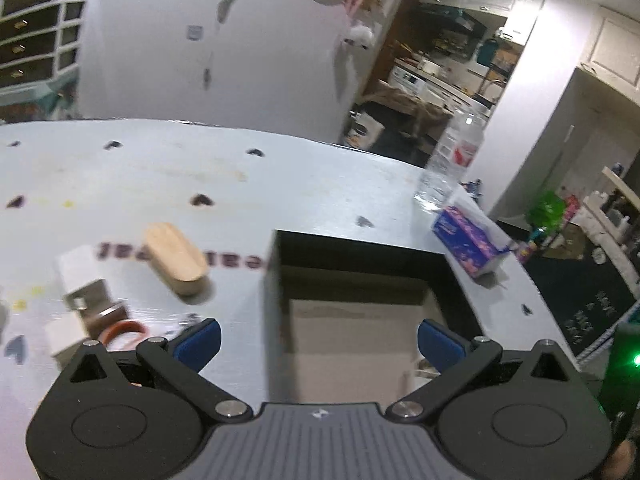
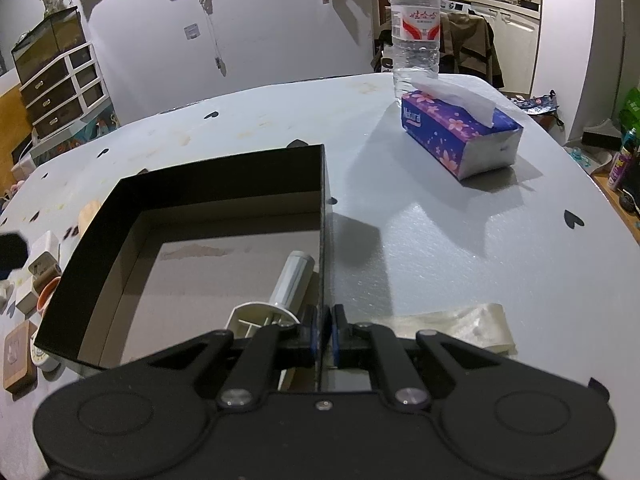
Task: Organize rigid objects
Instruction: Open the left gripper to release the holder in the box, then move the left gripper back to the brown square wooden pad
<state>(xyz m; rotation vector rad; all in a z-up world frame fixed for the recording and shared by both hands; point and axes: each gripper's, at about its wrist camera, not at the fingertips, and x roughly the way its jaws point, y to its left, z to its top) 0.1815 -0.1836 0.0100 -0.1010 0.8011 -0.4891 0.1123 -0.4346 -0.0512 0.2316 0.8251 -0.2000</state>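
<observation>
Black cardboard forms the box in front of you, an open, shallow carton with a pale floor, sitting on a white table dotted with small dark hearts. Your right gripper is pinched tight on the box's right-hand wall, one blue pad on each side of the thin card. That grip looks meant to steady the box so it does not slide while things are dropped in.

Inside, close to the pinched wall, lies a white plastic tube with a flanged end, the only thing visibly stowed.

Your left gripper hangs over the box's left edge with its blue fingers spread wide and nothing between them. Judging by that, it is free to fetch the next piece.

Left of the box, the loose items wait on the table: a rounded wooden block, a white cube, an orange ring, and, nearer you in the right view, a wooden coaster.

Off to the far right stand a purple tissue pack and a water bottle, well apart from the sorting. A crumpled clear bag lies just beside your right gripper.
</observation>
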